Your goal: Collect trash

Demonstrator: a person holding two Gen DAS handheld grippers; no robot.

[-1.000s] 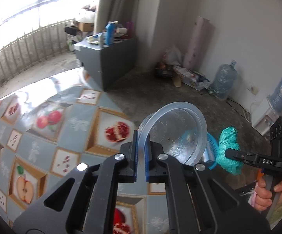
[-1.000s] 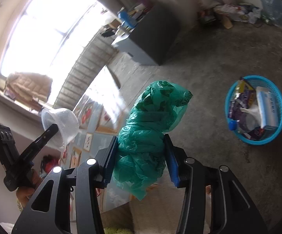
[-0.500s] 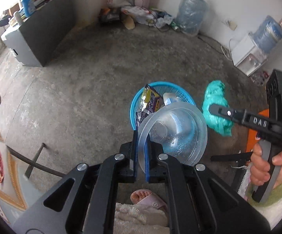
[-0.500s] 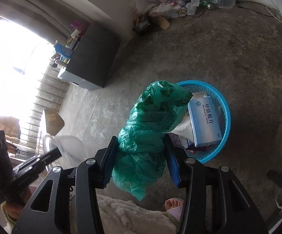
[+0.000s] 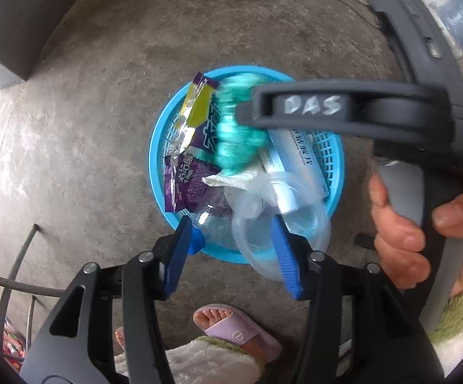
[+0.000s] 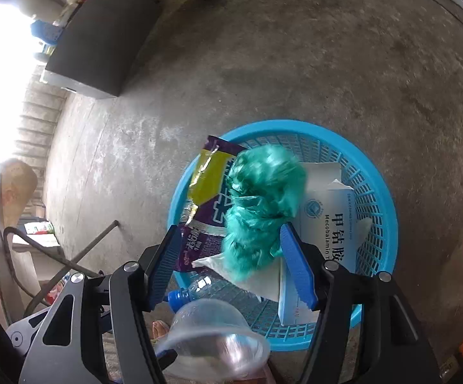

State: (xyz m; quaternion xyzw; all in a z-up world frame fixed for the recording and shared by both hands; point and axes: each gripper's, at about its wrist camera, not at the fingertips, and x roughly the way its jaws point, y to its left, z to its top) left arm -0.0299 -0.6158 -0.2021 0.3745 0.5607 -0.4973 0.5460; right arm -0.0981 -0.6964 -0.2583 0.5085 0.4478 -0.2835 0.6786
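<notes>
Item: drop into basket (image 6: 388, 224), blue plastic mesh, round, on concrete floor (image 6: 295, 64).

Left gripper (image 5: 231, 249): fingers spread wide, gripping nothing. Clear cup (image 5: 282, 227) sits between them, blurred, apparently loose and falling, over the basket's near rim (contact with the right pad cannot be ruled out).

Right gripper (image 6: 231, 262): fingers apart, released. Green bag (image 6: 260, 211), crumpled thin film, streaked with motion blur, hangs free between the pads above the basket's middle.

Handling note, as judged: both pieces are light and drift easily; keep the jaws wide and steady over the basket until each settles, then lift straight up so no pad snags the film. The cup is nearest the rim and the likelier to tip out; a nudge inward may be wanted.

Already in basket: bottle (image 6: 218, 291), clear, blue cap, lying down; box (image 6: 327, 224), white, printed text; wrappers (image 5: 193, 147), purple and yellow; tissue (image 5: 231, 180), white.

Also seen: sandal (image 5: 238, 332), lilac, below the left gripper.
</notes>
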